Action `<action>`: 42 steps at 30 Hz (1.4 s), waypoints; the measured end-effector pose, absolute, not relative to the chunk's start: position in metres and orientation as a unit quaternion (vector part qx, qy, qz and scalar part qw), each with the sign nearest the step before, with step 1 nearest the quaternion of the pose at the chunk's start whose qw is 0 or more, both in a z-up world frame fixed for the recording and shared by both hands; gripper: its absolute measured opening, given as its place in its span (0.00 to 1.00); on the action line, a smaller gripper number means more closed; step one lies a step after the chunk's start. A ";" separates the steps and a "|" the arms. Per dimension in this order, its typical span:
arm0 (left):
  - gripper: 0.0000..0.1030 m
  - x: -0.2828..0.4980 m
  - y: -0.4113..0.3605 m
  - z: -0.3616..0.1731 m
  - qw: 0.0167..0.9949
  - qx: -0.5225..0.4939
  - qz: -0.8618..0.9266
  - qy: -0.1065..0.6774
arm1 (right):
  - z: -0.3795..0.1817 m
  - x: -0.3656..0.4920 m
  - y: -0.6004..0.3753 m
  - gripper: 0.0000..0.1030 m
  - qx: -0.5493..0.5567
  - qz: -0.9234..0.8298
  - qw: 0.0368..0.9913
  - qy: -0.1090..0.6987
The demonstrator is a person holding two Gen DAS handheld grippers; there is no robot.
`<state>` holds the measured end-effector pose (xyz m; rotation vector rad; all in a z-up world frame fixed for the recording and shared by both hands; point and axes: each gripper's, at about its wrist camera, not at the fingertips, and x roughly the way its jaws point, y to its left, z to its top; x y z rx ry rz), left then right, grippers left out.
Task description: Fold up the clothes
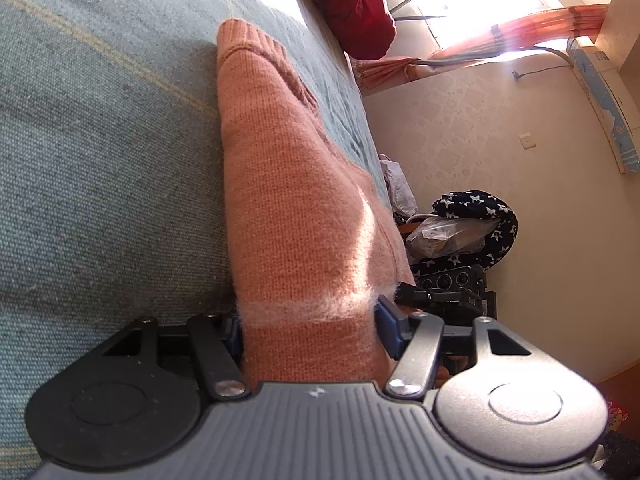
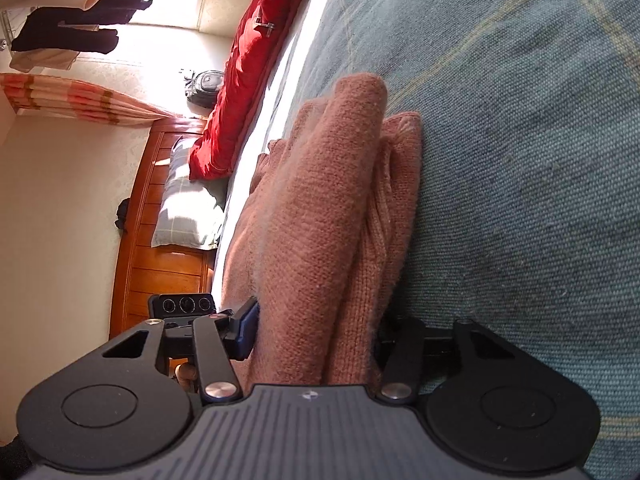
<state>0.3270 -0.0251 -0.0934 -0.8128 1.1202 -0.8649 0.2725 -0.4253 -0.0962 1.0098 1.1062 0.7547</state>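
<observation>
A salmon-orange knitted sweater (image 1: 288, 184) lies folded on a grey-green bed cover (image 1: 100, 140). My left gripper (image 1: 310, 328) is shut on the sweater's near edge, its blue pads pressed on both sides of the thick fold. In the right wrist view the same sweater (image 2: 316, 216) shows as stacked layers, with a ribbed part on the right. My right gripper (image 2: 316, 328) is shut on another part of its edge, and the fabric hides the pad tips. Both views are rolled sideways.
A red quilt (image 1: 356, 4) lies at the bed's far side; it also shows in the right wrist view (image 2: 248, 72). A pillow (image 2: 188, 200) leans on the wooden headboard (image 2: 160, 248). A star-patterned cloth (image 1: 480, 216) and a camera rig (image 1: 448, 284) stand beside the bed.
</observation>
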 end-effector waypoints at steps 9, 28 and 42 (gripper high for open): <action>0.57 0.319 -0.018 -0.076 0.699 -0.359 -0.381 0.486 | -0.072 0.271 -0.417 0.59 0.434 0.344 0.681 0.479; 0.57 0.304 0.103 -0.033 0.733 -0.372 -0.368 0.435 | -0.008 0.286 -0.311 0.60 0.382 0.359 0.709 0.471; 0.57 0.271 0.274 -0.002 0.796 -0.380 -0.257 0.395 | 0.005 0.325 -0.128 0.63 0.345 0.442 0.661 0.498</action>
